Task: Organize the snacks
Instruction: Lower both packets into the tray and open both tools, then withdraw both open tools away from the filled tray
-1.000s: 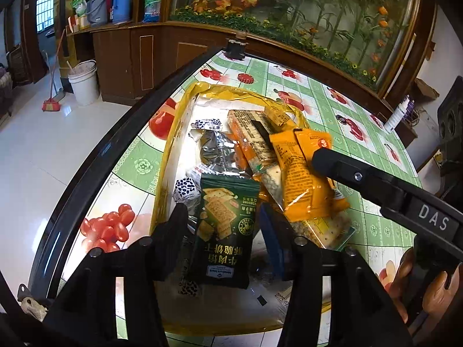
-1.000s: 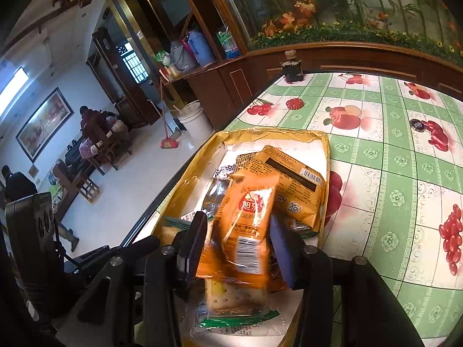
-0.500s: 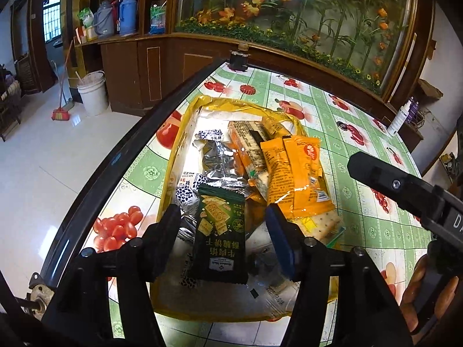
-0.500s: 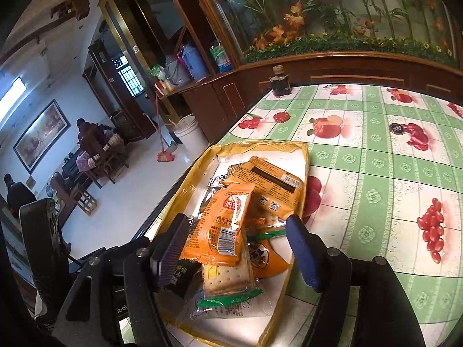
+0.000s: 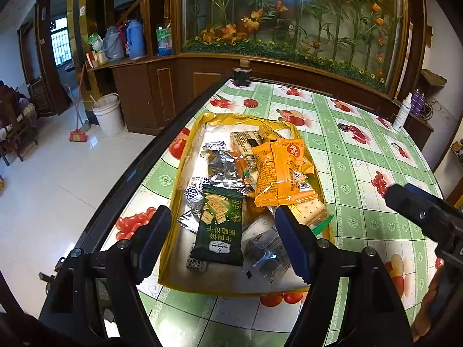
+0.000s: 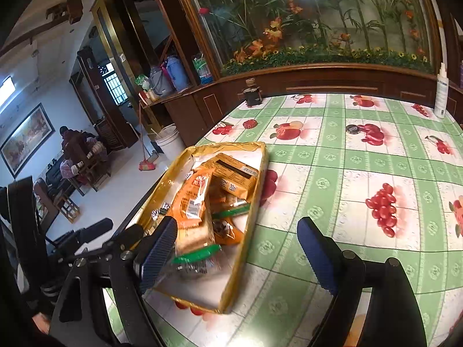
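Green cracker packet [image 5: 217, 225] in tray [image 5: 179, 190] — between spread jaws, untouched.

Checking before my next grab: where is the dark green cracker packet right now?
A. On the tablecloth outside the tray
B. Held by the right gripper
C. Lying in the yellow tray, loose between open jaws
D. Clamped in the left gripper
C: the dark green cracker packet lies in the yellow tray, and the left gripper pads stand clear of it on both sides.
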### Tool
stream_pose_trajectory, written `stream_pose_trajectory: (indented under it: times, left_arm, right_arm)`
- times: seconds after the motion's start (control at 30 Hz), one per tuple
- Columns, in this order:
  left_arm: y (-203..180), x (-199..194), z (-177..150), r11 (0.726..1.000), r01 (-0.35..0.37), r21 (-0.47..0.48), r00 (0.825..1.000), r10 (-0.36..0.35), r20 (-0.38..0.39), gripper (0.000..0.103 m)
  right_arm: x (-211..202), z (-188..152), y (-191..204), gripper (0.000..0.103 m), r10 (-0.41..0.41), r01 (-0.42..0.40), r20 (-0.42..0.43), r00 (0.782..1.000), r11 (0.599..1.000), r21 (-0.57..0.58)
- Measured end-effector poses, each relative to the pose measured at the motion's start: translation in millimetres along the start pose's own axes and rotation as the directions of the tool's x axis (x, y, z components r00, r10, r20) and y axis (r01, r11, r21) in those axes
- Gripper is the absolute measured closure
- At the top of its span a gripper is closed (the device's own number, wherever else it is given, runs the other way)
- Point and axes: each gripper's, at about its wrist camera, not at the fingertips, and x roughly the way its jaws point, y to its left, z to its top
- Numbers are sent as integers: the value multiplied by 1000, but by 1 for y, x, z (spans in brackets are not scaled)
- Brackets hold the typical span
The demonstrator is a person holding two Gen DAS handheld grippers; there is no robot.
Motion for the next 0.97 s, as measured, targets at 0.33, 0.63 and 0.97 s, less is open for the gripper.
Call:
stream_pose_trajectory:
  times: [0.33,0.63,0.97]
  left_arm:
    - [-5,-28,-6,1000,-20,1,999,20,51,26]
    - [-1,-52,-16,1000,-28,-6,996,28,86,26]
    - [11,-69,-22,997,-64,-48,988,70,136,25]
  right_arm:
    - [-22,-29,-4,16,-7,7,-9,1000,1000,-19]
    - [-35,-52,12,16,-10,8,-16,1000,996,-84]
    - [-45,-66,35,16,14,-16,-15,1000,990,-139]
